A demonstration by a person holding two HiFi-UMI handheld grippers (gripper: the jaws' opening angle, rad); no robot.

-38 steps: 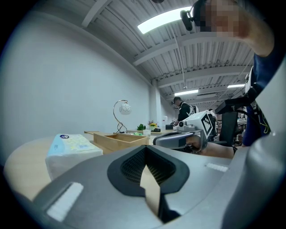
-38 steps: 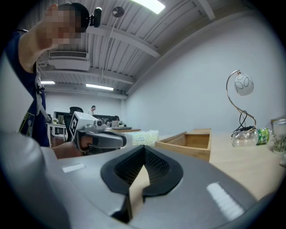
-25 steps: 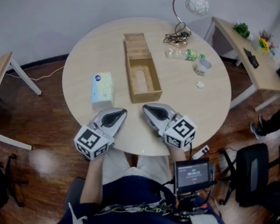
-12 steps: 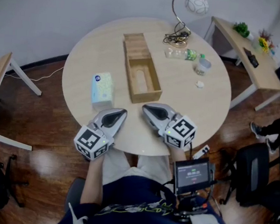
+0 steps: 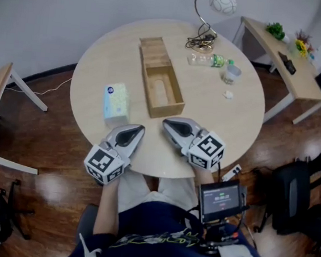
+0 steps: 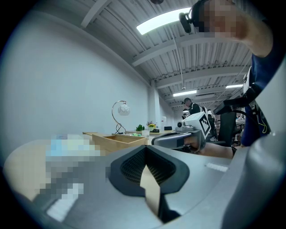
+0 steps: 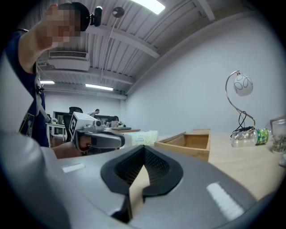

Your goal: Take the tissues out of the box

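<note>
Head view: a round pale-wood counter (image 5: 99, 61) stands on a dark wood floor (image 5: 51, 136), with a grey wall behind. At the near edge, by the person's lap, the left tool (image 5: 139, 130) and right tool (image 5: 166, 124) lie on the counter side by side, tips pointing away. Both are closed, with nothing between the jaws. The tissue pack (image 5: 116, 101) lies flat on the counter just beyond the left tool, a bit to its left and not touching it. The open wooden box (image 5: 161, 76) sits beyond the right tool, right of the pack and apart from it. Its inside looks empty. Farther back are a lying plastic bottle (image 5: 207, 60), a cup (image 5: 232, 74), a small white scrap (image 5: 228, 94) and a lamp (image 5: 225, 3) at the far edge. Past the counter are a side desk (image 5: 269, 48) and, at right, a black chair (image 5: 290, 193).
</note>
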